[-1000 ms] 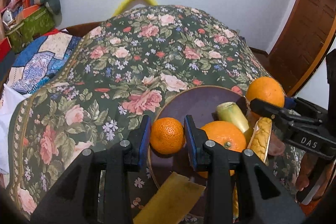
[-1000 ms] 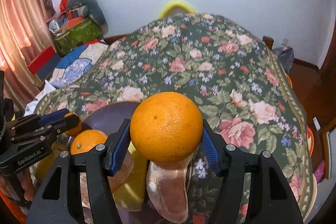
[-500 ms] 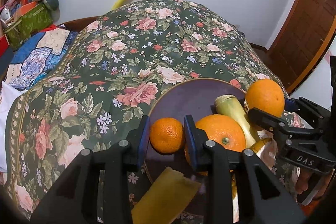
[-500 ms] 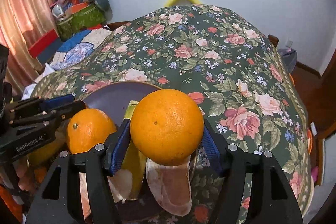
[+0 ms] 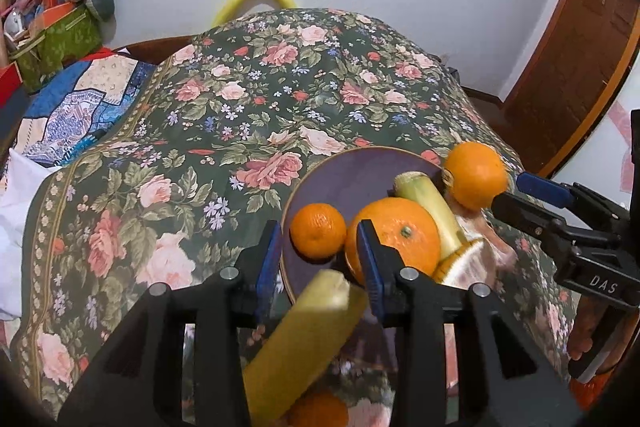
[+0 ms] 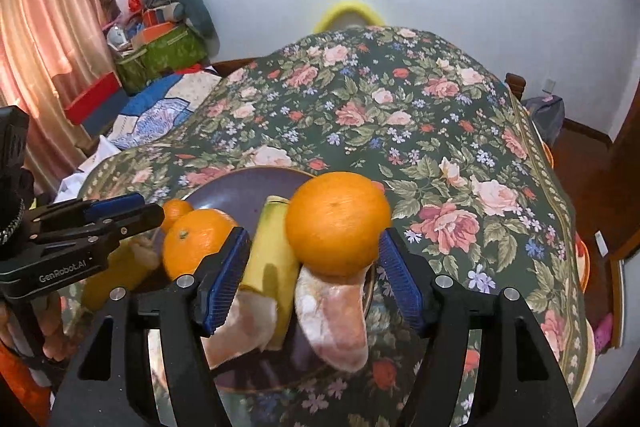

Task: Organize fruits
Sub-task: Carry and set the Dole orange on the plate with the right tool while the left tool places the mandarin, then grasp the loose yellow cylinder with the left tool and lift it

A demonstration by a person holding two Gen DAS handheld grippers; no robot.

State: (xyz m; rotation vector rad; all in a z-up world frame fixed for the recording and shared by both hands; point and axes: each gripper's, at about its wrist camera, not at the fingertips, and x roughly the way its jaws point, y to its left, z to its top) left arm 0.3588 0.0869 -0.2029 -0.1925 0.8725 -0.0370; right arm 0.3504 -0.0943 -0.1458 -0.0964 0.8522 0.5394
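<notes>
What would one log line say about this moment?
left gripper jaws opening, mandarin loose on plate | right gripper open, orange ahead of jaws

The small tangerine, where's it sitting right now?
The small tangerine lies on the left side of the purple plate, just left of the big orange, ahead of the opening left gripper, whose pads no longer touch it.

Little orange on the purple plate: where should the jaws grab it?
Grab the little orange across its round middle, one jaw on each side, coming down from above over the plate's near edge. It is a smooth ball with no handle. The big orange crowds its right side, so slip in there gently.
</notes>
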